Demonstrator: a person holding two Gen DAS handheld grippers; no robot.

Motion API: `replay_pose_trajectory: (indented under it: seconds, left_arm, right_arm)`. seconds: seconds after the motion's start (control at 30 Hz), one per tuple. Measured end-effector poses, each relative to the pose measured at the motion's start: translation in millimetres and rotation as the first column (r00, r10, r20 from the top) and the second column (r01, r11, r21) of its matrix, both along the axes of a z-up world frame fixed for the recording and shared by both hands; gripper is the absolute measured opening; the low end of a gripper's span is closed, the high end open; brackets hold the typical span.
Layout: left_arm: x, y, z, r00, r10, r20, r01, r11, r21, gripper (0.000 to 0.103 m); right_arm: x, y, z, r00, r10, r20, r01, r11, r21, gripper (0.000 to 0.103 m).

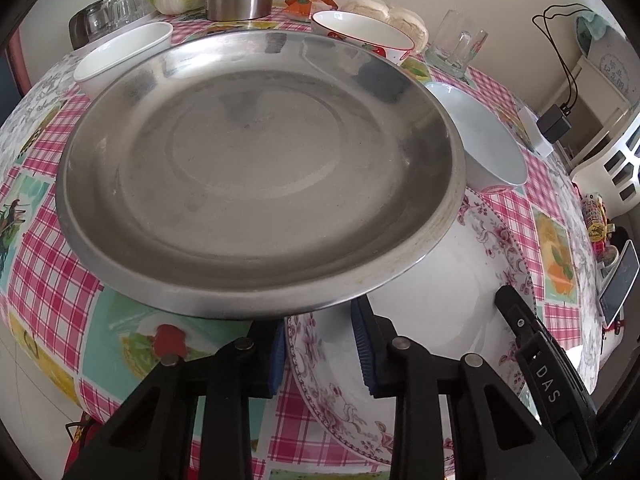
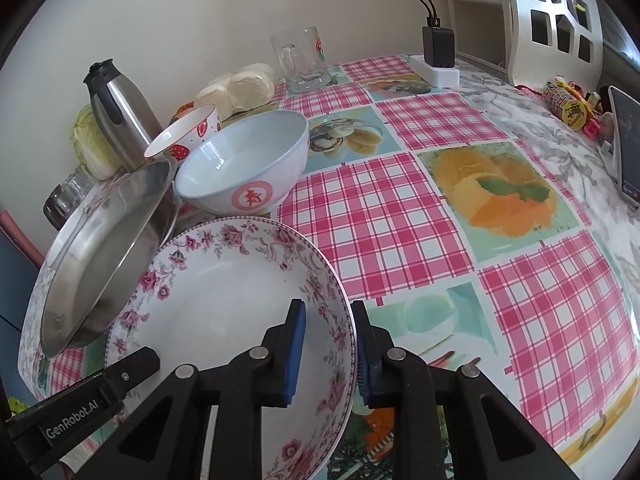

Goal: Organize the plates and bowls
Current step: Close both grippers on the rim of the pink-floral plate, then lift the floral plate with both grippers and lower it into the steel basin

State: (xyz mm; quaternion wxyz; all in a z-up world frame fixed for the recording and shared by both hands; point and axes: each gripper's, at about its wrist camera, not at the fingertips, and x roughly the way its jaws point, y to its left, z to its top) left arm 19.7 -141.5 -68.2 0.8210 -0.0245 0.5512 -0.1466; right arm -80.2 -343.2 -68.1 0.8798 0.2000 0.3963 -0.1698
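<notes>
While the left tongs (image 1: pixel 320 344) pinch the near rim of the steel plate (image 1: pixel 256 160), it tilts up over the floral plate (image 2: pixel 224 292), its lifted far edge toward the wall. To its right, the right tongs (image 2: pixel 330 360) clamp the floral plate's rim, a white bowl (image 2: pixel 248 168) just behind. Both plates sit on the pink-checked tabletop (image 2: pixel 400 216) by a cream wall.

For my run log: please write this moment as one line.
left gripper: shut on steel plate rim | right gripper: shut on floral plate rim | steel plate overlaps floral plate
</notes>
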Motion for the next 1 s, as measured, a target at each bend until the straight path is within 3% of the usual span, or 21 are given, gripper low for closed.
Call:
replay_pose_trajectory:
  seconds: [0.5, 0.67, 1.0]
  left_arm:
    - [-15, -31, -1, 0.991, -0.134, -0.027, 0.132, 0.990, -0.057, 0.026]
    - [-11, -35, -3, 0.991, -0.128, -0.028, 0.126, 0.989, -0.078, 0.026]
    - [-16, -34, 4, 0.990, -0.139, -0.007, 0.138, 0.989, -0.052, 0.024]
  right_arm:
    - [-27, -42, -4, 0.997, -0.069, 0.042, 0.065, 0.994, 0.084, 0.020]
    - [-32, -49, -5, 0.995, -0.084, 0.054, 0.078, 0.993, 0.092, 0.019]
    - [-33, -49, -2, 0.997, -0.070, 0.045, 0.065, 0.993, 0.096, 0.016]
